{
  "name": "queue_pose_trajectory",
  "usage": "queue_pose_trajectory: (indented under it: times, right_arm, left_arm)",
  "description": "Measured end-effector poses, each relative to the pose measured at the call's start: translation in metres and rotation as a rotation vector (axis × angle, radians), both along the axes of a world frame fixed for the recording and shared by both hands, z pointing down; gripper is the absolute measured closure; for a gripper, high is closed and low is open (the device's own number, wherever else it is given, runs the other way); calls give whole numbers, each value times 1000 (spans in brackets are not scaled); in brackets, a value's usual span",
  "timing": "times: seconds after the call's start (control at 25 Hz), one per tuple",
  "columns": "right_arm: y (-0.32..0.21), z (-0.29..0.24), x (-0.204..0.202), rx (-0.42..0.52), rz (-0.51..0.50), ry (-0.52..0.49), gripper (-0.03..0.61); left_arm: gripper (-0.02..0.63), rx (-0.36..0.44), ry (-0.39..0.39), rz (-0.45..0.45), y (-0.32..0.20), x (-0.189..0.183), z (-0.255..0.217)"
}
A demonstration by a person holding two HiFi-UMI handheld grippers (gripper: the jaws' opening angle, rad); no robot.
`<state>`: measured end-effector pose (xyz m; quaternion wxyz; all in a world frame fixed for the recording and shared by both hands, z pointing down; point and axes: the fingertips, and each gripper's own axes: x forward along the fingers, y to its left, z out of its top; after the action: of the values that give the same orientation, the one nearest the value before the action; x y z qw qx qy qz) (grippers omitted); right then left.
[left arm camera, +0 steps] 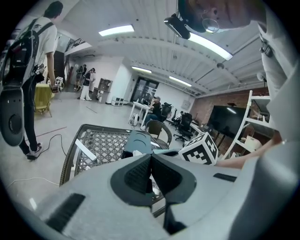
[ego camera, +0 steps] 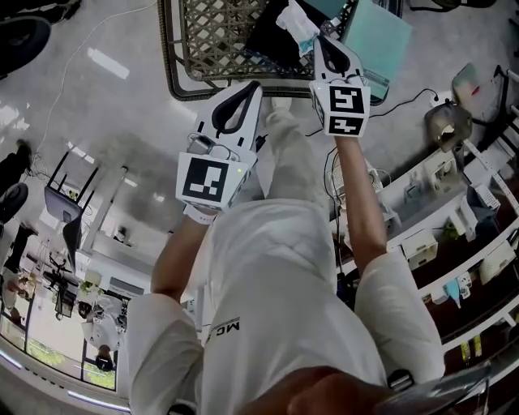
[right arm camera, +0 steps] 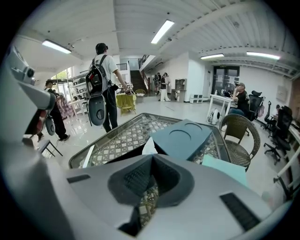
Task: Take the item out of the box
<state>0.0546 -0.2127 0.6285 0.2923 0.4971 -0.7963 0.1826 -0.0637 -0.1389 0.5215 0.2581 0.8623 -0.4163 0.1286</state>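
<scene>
The left gripper [left arm camera: 151, 157] is hovering by the lattice-topped wicker table [ego camera: 212, 36], its jaws pressed together on nothing. The right gripper [ego camera: 319, 40] is pinching the crumpled white soft item [ego camera: 293, 21] in closed jaws over the open black box [ego camera: 274, 36].

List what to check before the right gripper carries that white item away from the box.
1. Right gripper shut on the white item: ok.
2. White item clear of the dark box: cannot tell.
3. Left gripper shut, nothing between its jaws: ok.
4. Left gripper apart from the box: ok.
</scene>
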Motion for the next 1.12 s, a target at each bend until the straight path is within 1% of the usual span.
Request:
queue_pose_trajectory:
  times: [0.16, 0.4, 0.8, 1.12]
  right_arm:
    - [10, -21, -1, 17, 10, -15, 563]
    - [32, -61, -4, 48, 8, -33, 563]
    - [66, -134, -11, 114, -32, -59, 563]
    - [86, -178, -8, 157, -71, -78, 563]
  left_arm:
    - [589, 12, -6, 9, 6, -3, -14]
    - [589, 38, 8, -5, 17, -6, -45]
    - [589, 68, 10, -21, 38, -12, -88]
    - [589, 98, 45, -75, 49, -14, -123]
